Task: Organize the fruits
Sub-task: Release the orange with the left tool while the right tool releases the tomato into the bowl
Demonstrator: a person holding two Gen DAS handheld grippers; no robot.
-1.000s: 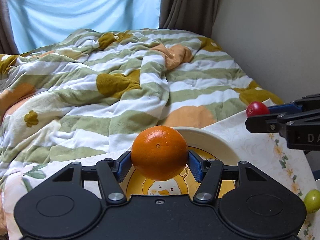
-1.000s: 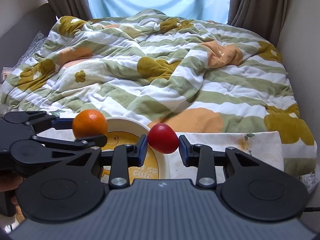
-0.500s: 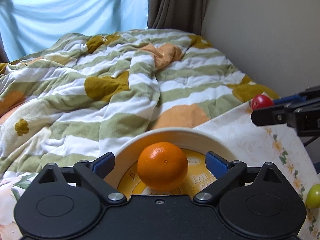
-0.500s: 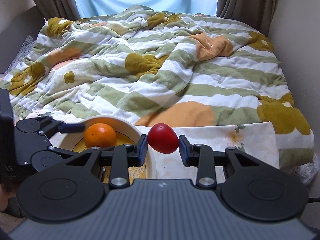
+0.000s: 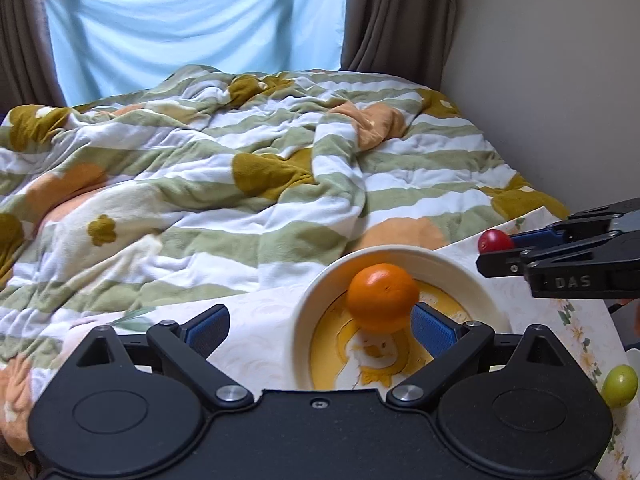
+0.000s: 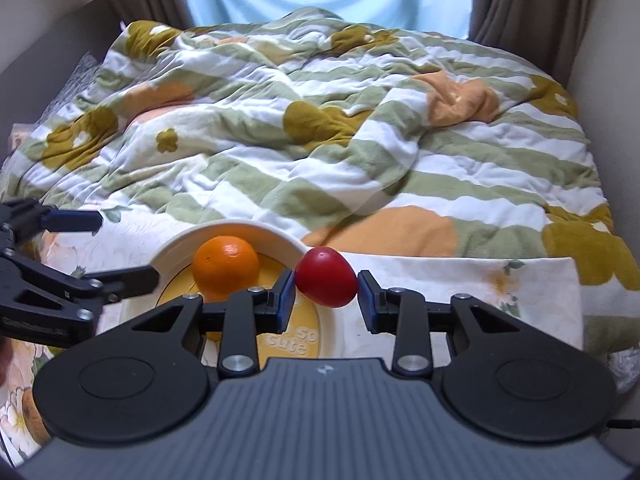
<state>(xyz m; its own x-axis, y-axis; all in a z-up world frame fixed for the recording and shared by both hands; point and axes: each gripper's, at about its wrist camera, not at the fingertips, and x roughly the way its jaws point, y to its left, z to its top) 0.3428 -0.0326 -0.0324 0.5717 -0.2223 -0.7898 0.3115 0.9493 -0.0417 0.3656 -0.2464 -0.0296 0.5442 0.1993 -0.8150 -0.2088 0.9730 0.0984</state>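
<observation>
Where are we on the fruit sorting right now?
Done: the orange sits in the plate, and the left gripper is open around nothing. In hand: the right gripper is shut on the red fruit, held near the plate's rim. Left: placing that fruit, then the green fruit lying on the tablecloth.

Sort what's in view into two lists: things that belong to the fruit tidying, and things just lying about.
Part of the job:
orange, resting in the plate
red fruit, clamped in the right gripper
green fruit on the tablecloth
left gripper, open

Just lying about:
striped blanket
curtains
</observation>
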